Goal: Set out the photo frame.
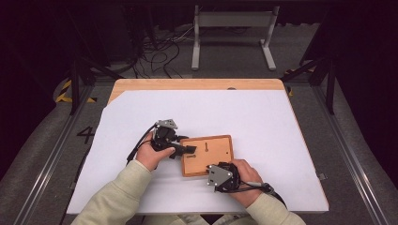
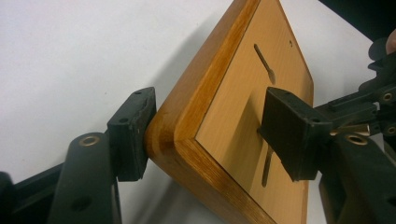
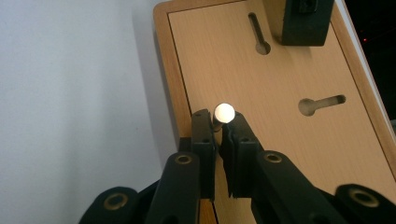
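A flat wooden board with keyhole slots lies on the white sheet near the front of the table. My left gripper is shut on the board's left edge. One pad presses the rounded rim and the other pad presses the top face of the board. My right gripper is at the board's near edge. In the right gripper view its jaws are shut on a small metal pin with a shiny round end, held just over the board.
The white sheet covers most of the wooden table, with free room to the left, right and far side of the board. A grey metal stand and cables sit on the floor beyond the table.
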### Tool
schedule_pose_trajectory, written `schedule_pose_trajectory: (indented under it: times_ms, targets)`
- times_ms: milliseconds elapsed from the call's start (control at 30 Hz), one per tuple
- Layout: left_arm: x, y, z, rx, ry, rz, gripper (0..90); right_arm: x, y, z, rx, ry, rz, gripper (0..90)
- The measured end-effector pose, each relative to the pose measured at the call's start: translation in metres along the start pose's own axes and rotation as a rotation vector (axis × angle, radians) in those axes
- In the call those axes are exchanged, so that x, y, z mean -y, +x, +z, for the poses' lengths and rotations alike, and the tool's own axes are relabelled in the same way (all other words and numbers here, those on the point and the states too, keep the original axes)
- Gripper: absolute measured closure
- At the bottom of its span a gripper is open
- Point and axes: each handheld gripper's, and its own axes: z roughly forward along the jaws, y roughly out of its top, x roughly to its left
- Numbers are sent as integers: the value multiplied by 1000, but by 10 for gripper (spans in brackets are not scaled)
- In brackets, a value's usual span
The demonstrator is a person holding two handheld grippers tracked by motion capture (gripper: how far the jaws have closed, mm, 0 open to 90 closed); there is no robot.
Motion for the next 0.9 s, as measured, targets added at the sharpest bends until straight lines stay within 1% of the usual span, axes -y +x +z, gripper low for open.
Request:
schedule_pose_trajectory:
  times_ms: [100, 233, 267, 400, 467, 500, 533, 567, 600, 633, 667, 733, 800, 833, 900]
  targets:
    - [1, 1, 2, 12, 11, -8, 343, 0, 1, 0, 8, -1, 2, 838]
    - [1, 2, 4, 21, 21, -17, 320, 0, 1, 0, 14, 5, -8, 838]
    - [1, 2, 4, 23, 17, -14, 322, -1, 1, 0, 14, 4, -14, 838]
    - [1, 2, 1, 30, 9, -1, 347, -1, 0, 0, 5, 5, -11, 844]
    - [1, 0, 0, 21, 11, 6, 350, 0, -1, 0, -8, 2, 9, 825]
    - [0, -2, 0, 15, 12, 18, 350, 0, -1, -1, -22, -1, 29, 806]
    - [0, -4, 0, 10, 9, 20, 350, 1, -4, -2, -47, -12, 26, 797]
    - [0, -6, -1, 1, 11, 37, 350, 2, -4, -2, -57, -32, 57, 782]
    - [-1, -8, -3, -7, 13, 55, 352, 4, -7, -5, -86, -65, 77, 755]
    - [-1, -10, -4, -12, 7, 63, 357, 5, -10, -8, -122, -87, 100, 727]
    - [-1, -12, -6, -15, 10, 77, 364, 7, -13, -12, -149, -102, 106, 716]
    - [-2, -16, -9, -20, 7, 97, 385, 11, -17, -21, -163, -129, 140, 700]
    - [-3, -20, -13, -22, 3, 116, 403, 15, -19, -28, -166, -140, 162, 685]
    - [-3, -22, -14, -23, -1, 127, 418, 20, -22, -34, -167, -150, 184, 682]
    - [-3, -26, -17, -27, -3, 147, 438, 26, -25, -42, -167, -163, 211, 682]
